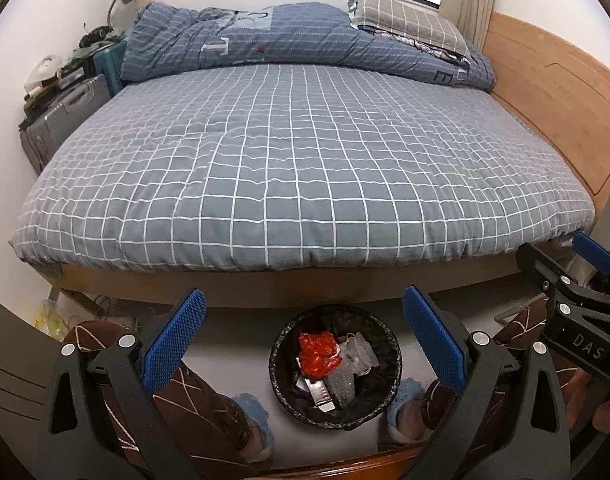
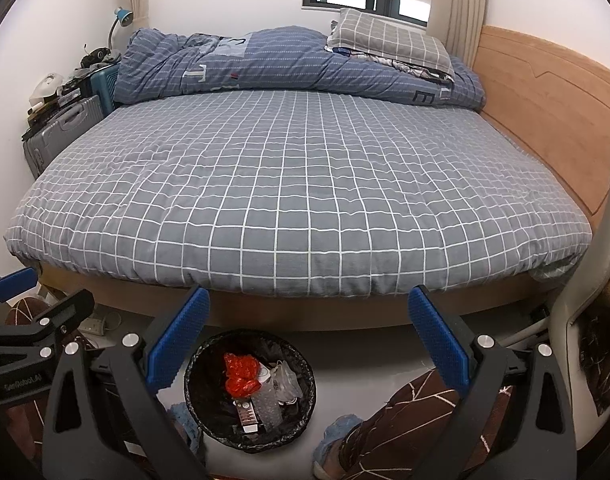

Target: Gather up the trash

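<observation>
A round black-lined trash bin [image 1: 281, 376] stands on the floor in front of the bed, between the person's feet. It holds a crumpled red wrapper [image 1: 315, 352], clear plastic packaging [image 1: 355, 354] and a dark flat packet. The bin also shows in the right wrist view [image 2: 197, 396], with the red wrapper [image 2: 241, 374]. My left gripper [image 1: 304, 326] is open and empty, held above the bin. My right gripper [image 2: 309, 322] is open and empty, up and to the right of the bin. The right gripper also shows at the right edge of the left wrist view [image 1: 573, 280].
A bed with a grey checked cover [image 1: 305, 160] fills the room, with a blue duvet [image 1: 297, 40] and a pillow [image 1: 409, 20] at the back. Suitcases [image 1: 65, 120] with clutter stand at the left wall. A wooden headboard [image 1: 553, 92] runs along the right. A white chair [image 2: 593, 320] stands at right.
</observation>
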